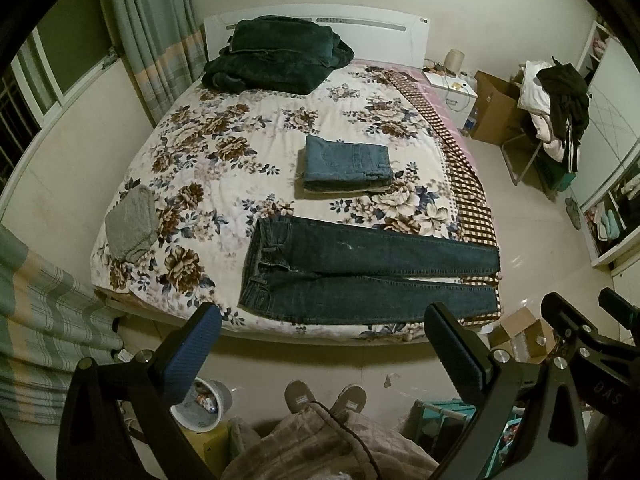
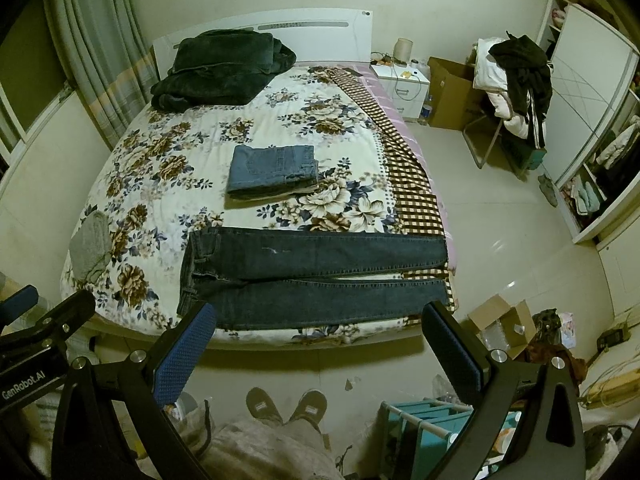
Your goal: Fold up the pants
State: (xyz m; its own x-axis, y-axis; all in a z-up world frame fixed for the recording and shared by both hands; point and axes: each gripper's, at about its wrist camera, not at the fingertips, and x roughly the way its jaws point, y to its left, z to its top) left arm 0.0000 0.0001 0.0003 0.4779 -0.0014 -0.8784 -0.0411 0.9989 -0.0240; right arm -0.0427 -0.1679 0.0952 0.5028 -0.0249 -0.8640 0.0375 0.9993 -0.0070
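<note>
Left wrist view shows a bed with a white floral quilt (image 1: 208, 148) carrying several things: a heap of dark green plush blanket (image 1: 276, 54) by the headboard, a folded stack of light blue jeans (image 1: 346, 164) near the middle, and a crumpled grey garment (image 1: 132, 224) at the left edge. A brown checked cloth (image 1: 460, 160) runs along the bed's right side. On the floor beyond stand a white nightstand (image 1: 456, 92), a brown cardboard box (image 1: 494, 108) and a chair piled with clothes (image 1: 556, 108). The dark blue denim pants (image 1: 360, 272) lie flat along the near edge of the bed, waistband to the left, leg ends touching the checked cloth at the right edge. Nothing rests on them, and bare quilt separates them from the folded stack. The left hand-held gripper (image 1: 322, 344) hangs spread wide, apart from the pants. In the right wrist view, the right hand-held gripper (image 2: 320, 344) is likewise spread, holding nothing, near the pants' near edge.
</note>
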